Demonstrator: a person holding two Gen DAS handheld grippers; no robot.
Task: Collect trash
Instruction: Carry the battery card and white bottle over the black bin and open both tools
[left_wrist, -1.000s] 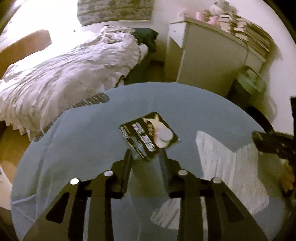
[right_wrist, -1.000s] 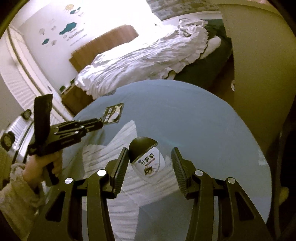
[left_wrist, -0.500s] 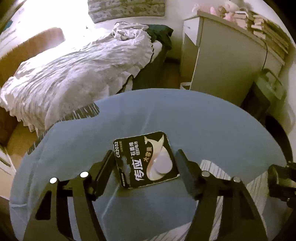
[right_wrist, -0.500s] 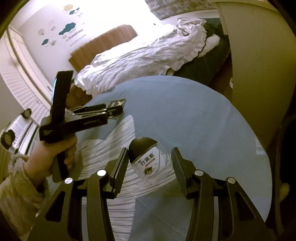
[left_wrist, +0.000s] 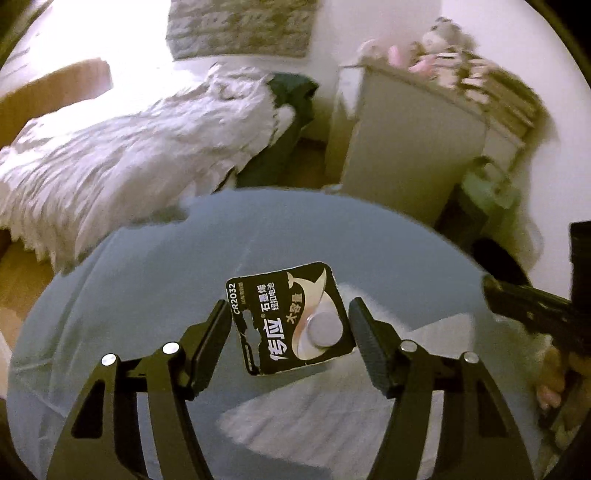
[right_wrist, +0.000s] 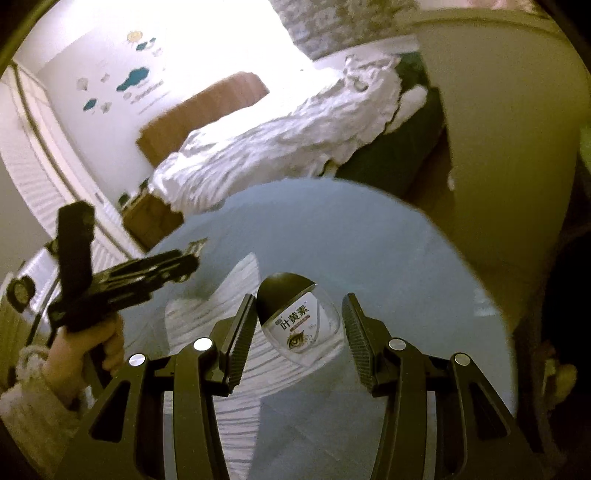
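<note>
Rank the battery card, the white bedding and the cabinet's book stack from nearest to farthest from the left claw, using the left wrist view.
1. Battery card: between the left claw's fingers, over the table.
2. White bedding: beyond the table, upper left.
3. Book stack: atop the cabinet, upper right.

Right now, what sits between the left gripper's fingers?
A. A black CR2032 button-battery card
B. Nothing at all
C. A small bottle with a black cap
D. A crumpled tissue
A: in the left wrist view the black battery card, printed CR2032 with a round cell showing, lies between the fingers of the left gripper, whose jaws stand apart at its edges; the black-capped bottle is at the right gripper.
</note>
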